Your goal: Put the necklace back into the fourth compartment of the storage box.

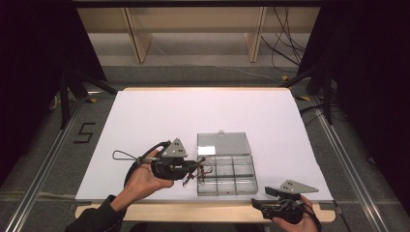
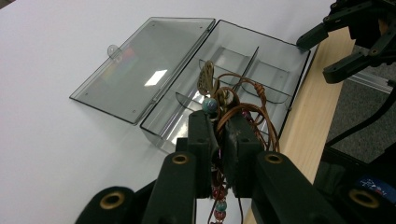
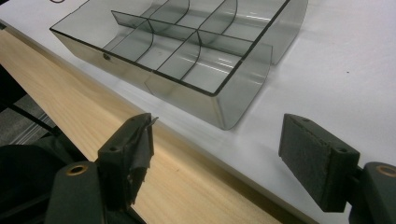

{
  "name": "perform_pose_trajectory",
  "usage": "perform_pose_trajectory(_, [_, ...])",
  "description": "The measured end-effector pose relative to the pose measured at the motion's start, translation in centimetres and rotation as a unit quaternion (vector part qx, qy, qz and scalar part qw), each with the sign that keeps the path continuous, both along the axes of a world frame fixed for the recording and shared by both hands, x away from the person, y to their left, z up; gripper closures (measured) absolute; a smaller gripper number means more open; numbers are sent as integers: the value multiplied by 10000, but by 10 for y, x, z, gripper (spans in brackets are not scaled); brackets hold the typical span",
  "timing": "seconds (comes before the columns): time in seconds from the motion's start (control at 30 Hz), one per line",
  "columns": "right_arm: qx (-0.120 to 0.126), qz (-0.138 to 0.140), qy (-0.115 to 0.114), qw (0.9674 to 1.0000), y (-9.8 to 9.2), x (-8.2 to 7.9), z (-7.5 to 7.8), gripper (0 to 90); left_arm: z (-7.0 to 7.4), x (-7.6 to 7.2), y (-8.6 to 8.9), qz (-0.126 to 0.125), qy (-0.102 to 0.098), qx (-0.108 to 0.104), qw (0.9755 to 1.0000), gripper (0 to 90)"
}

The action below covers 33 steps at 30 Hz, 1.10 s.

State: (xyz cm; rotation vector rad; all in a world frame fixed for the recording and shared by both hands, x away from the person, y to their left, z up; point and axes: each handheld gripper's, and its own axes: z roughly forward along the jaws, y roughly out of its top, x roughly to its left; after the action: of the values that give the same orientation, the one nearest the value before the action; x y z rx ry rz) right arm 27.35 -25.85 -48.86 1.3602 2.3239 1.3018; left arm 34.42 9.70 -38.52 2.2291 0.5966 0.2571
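Observation:
A clear grey compartment box (image 1: 227, 192) lies open near the table's front, its lid (image 1: 223, 143) flat behind it. My left gripper (image 1: 197, 166) hovers at the box's left side, shut on a tangle of brown cord jewellery (image 1: 193, 177). In the left gripper view the cord jewellery (image 2: 243, 100), with coloured beads and a metal leaf charm, sticks out from the gripper (image 2: 219, 128) above the box (image 2: 275, 70) and beside the lid (image 2: 144, 65). My right gripper (image 1: 261, 197) rests at the table's front right corner, open. Its jaws (image 3: 219, 140) stand wide apart, nothing between them, before the box (image 3: 187, 95).
A white sheet (image 1: 193, 111) covers the table, with a wooden strip (image 1: 203, 210) along the front edge. The right gripper (image 2: 345, 46) appears beyond the box in the left gripper view. Cables and shelf legs stand on the floor behind the table.

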Motion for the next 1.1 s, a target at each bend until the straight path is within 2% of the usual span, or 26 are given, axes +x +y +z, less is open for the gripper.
perform_pose_trajectory(0.03, [0,1,1,10000,0,0,0,273,-1,0,-2,-27,29,-62,10000,814])
perform_pose_trajectory(0.1, [3,3,5,10000,0,0,0,273,-2,-1,-5,-42,34,-18,10000,814])
perform_pose_trajectory(0.13, [14,114,-121,9999,-1,2,-1,273,-4,0,-7,-80,57,-47,9999,814])
perform_pose_trajectory(0.17, [-9,108,-158,9998,-1,3,-2,273,-4,0,-8,-85,44,-16,10000,814])
perform_pose_trajectory(0.3, [-89,66,-158,9998,-2,2,-1,273,-2,2,-13,-81,53,-99,9999,814])
perform_pose_trajectory(0.33, [-8,107,-157,9998,-1,3,-2,273,0,2,-14,-87,16,-88,9999,814])
perform_pose_trajectory(0.37, [-34,101,-159,9998,-1,3,-2,273,1,3,-14,-105,0,-85,9999,814])
perform_pose_trajectory(0.47, [-80,84,-143,9998,-2,2,-1,273,0,3,-20,-58,11,-188,9998,814])
perform_pose_trajectory(0.5, [-128,69,-131,9998,-2,2,0,273,0,4,-21,-103,-9,-120,9999,814])
perform_pose_trajectory(0.53, [-17,97,-158,9998,-1,3,-2,273,-2,4,-23,-142,-5,-114,9998,814])
perform_pose_trajectory(0.6, [-136,84,-148,9998,-2,2,0,273,-5,3,-28,-144,16,-114,9998,814])
perform_pose_trajectory(0.7, [-67,94,-146,9998,-2,2,-1,273,-11,5,-34,-156,43,-131,9998,814])
perform_pose_trajectory(0.83, [-103,94,-179,9997,-3,2,0,273,-18,8,-42,-178,108,-188,9996,814])
perform_pose_trajectory(0.9, [-119,94,-182,9997,-3,2,0,273,-21,9,-43,-241,123,-109,9996,814])
perform_pose_trajectory(0.93, [-63,93,-188,9998,-3,2,0,273,-23,8,-43,-215,146,-104,9996,813])
perform_pose_trajectory(1.1, [-118,64,-149,9998,-4,2,0,273,-29,7,-35,-181,187,-50,9996,813])
